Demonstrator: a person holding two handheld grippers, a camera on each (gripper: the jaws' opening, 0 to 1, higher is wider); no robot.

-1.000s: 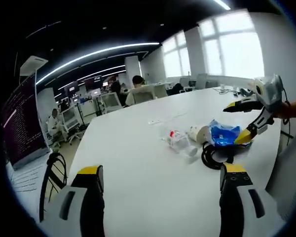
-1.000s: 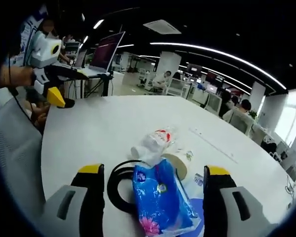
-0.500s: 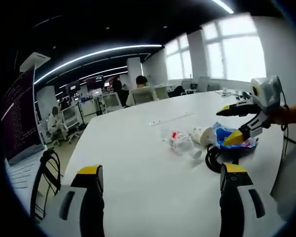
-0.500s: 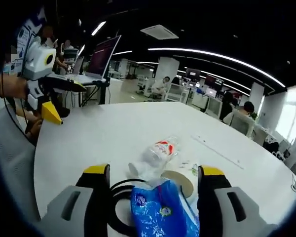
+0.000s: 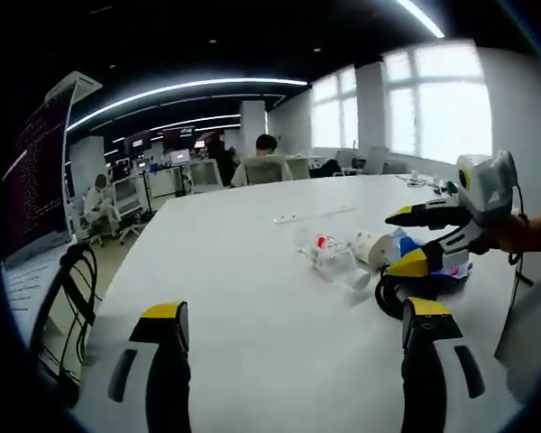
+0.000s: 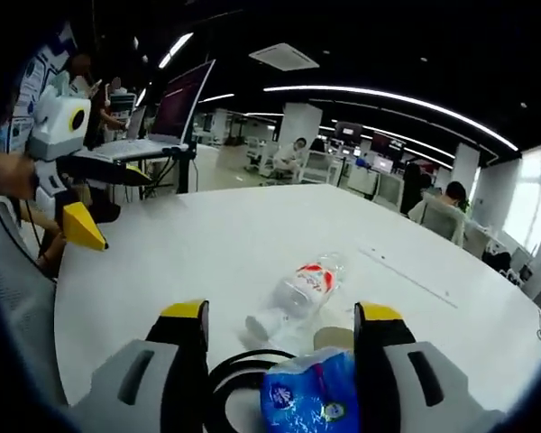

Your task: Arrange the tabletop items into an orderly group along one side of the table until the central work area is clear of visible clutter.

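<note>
White table (image 5: 252,298) in an open office; we find the clutter bunched near one edge: a clear plastic bottle (image 6: 302,293) on its side, a paper cup (image 5: 368,247), a coiled black cable (image 6: 239,383) and a blue packet (image 6: 314,401) cut off at the frame's bottom. Our right gripper (image 6: 279,316) stands wide around the packet, contact unclear. Our left gripper (image 5: 293,316) hangs wide over bare tabletop.

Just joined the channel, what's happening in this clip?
A person is tidying a white table with two handheld grippers. The right gripper is open, jaws straddling a blue packet beside a black cable coil, a clear plastic bottle and a paper cup. The left gripper hangs open over bare tabletop. Nothing is gripped yet.
</note>
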